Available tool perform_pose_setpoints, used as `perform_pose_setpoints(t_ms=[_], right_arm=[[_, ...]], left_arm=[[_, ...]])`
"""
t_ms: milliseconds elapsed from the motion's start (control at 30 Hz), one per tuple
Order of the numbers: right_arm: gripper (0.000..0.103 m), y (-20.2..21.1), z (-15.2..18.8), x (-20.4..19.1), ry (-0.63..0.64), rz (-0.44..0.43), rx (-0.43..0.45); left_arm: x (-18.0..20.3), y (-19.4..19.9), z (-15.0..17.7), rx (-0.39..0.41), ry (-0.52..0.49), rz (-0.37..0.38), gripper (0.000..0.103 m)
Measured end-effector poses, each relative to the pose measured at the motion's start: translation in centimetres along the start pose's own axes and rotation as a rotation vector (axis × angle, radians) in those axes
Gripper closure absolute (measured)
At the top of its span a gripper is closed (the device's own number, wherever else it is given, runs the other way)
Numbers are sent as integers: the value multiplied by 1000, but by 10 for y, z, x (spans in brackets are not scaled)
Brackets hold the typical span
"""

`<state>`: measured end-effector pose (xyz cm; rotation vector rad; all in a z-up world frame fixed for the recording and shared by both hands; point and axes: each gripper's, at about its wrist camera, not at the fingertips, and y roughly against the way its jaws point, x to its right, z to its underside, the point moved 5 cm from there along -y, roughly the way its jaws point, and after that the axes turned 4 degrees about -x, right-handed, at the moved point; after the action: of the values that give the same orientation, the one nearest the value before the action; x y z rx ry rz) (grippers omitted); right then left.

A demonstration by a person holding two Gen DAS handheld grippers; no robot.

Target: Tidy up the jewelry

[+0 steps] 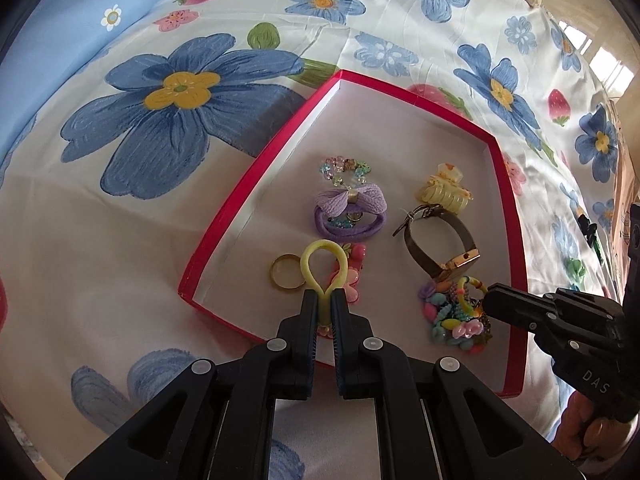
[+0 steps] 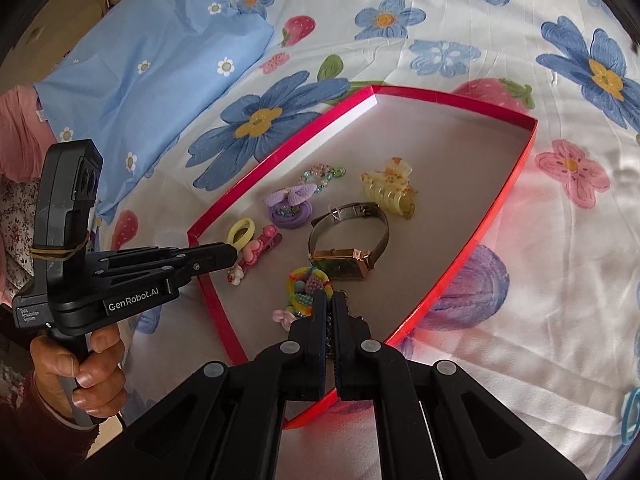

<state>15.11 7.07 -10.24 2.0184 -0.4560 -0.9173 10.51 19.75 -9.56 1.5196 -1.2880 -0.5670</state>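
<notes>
Inside one red box: one watch, one ring, two hand-held grippers, left pinching yellow hair tie, right clamping chain.

left tongs pinching yellow hair tie, red tray

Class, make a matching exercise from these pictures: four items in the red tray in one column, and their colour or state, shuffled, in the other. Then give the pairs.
Items:
1. hair tie
2. bow scrunchie
3. claw clip
4. ring

Descriptions:
A. gold, lying flat on the tray floor
B. yellow loop pinched in the left gripper
C. pale yellow, toothed
D. purple

Pairs: 1-B, 2-D, 3-C, 4-A
</notes>
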Motion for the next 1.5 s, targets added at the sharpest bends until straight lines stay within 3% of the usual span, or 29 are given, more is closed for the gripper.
perform_pose_setpoints(t_ms=[467, 567, 667, 800, 933, 1133, 1500], right_arm=[[89, 2, 0, 2, -22, -25, 6], [76, 8, 0, 1, -26, -37, 24], [60, 15, -1, 1, -27, -29, 46], [56, 23, -2, 1, -31, -21, 70], [48, 32, 0, 0, -35, -14, 103], [44, 43, 3, 1, -50, -15, 141], [21, 56, 20, -1, -77, -44, 193]], left_arm=[[3, 1, 1, 11, -10, -14, 79], [1, 5, 3, 17, -1, -8, 77], [0, 13, 4, 32, 12, 1, 67], [-1, 25, 7, 56, 25, 25, 45], [0, 37, 12, 76, 17, 28, 42], [-2, 50, 21, 93, 25, 15, 40], [-13, 79, 49, 148, 103, 13, 10]])
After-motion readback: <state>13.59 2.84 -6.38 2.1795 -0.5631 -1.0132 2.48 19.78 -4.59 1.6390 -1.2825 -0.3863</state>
